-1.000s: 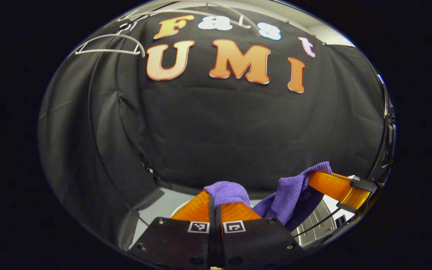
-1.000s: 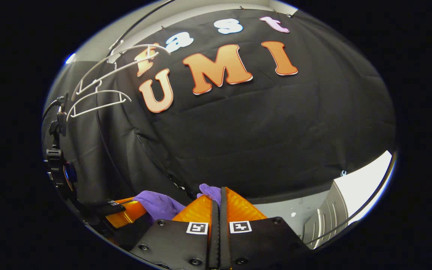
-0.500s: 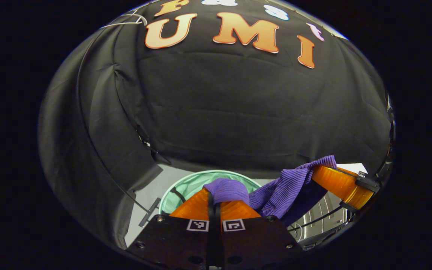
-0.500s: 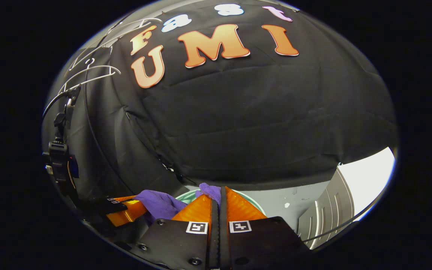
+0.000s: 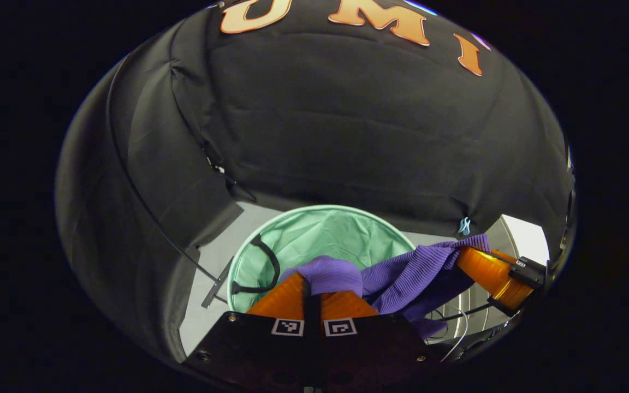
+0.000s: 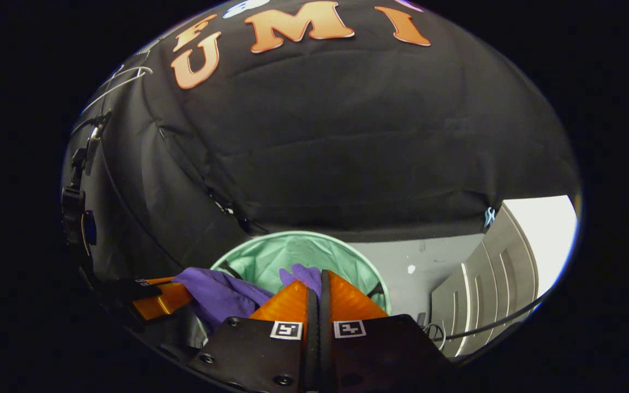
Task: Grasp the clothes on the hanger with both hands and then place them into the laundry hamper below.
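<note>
Both views look down, close above shared hamper (image 5: 314, 234) (image 6: 303, 254).

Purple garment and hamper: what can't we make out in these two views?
- Purple garment: its type and full size; lower part hidden behind the left gripper in the left gripper view.
- Green hamper: its near rim and bottom, hidden by the right gripper and cloth in the right gripper view.

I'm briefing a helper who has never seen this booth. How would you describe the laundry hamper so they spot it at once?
Find the black cloth wall and follow it down to the pale floor at its foot. There stands the laundry hamper, a round, open-topped tub of mint-green fabric with a black strap handle inside its rim. It is the only green thing there, just beyond the purple garment.
</note>
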Action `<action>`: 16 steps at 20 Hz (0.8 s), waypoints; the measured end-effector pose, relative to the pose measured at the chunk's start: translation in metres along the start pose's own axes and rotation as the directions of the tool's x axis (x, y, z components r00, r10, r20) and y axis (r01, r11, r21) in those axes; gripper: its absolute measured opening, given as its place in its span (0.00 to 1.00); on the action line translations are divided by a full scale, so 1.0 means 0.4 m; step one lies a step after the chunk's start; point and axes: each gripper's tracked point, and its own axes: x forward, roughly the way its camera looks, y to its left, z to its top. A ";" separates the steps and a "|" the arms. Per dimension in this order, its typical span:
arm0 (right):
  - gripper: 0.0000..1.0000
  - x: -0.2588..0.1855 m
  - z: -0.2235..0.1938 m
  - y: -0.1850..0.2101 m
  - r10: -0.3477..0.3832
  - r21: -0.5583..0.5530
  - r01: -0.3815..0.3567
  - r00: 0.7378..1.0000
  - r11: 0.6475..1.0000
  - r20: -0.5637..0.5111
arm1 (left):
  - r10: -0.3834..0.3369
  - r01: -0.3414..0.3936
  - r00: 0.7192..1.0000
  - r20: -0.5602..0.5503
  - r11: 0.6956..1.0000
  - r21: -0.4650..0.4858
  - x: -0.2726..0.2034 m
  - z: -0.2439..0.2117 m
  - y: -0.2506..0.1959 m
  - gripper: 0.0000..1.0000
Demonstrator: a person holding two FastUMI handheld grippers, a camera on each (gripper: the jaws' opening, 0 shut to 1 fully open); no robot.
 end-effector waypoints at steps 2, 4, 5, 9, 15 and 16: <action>0.08 0.038 -0.052 -0.006 -0.017 -0.014 0.016 0.999 1.000 -0.050 | 0.004 -0.005 0.999 -0.046 1.000 -0.012 0.028 -0.041 0.013 0.01; 0.08 0.073 -0.107 -0.009 -0.020 -0.020 0.018 0.994 1.000 -0.109 | 0.020 -0.022 0.995 -0.097 1.000 -0.017 0.049 -0.075 0.022 0.01; 0.08 0.085 -0.131 -0.013 -0.026 -0.023 0.023 0.991 0.999 -0.130 | 0.031 -0.032 0.992 -0.121 0.999 -0.013 0.059 -0.094 0.029 0.01; 0.08 0.115 -0.197 -0.020 -0.053 -0.042 0.045 0.978 0.998 -0.200 | 0.049 -0.053 0.981 -0.187 0.998 -0.015 0.079 -0.158 0.046 0.07; 0.47 0.090 -0.137 -0.008 -0.046 -0.017 0.044 0.989 0.999 -0.144 | 0.068 -0.072 0.993 -0.101 0.997 -0.030 0.036 -0.091 0.073 0.49; 0.58 0.079 -0.126 -0.006 -0.044 -0.014 0.043 0.990 0.999 -0.133 | 0.062 -0.065 0.994 -0.089 0.997 -0.033 0.026 -0.082 0.070 0.63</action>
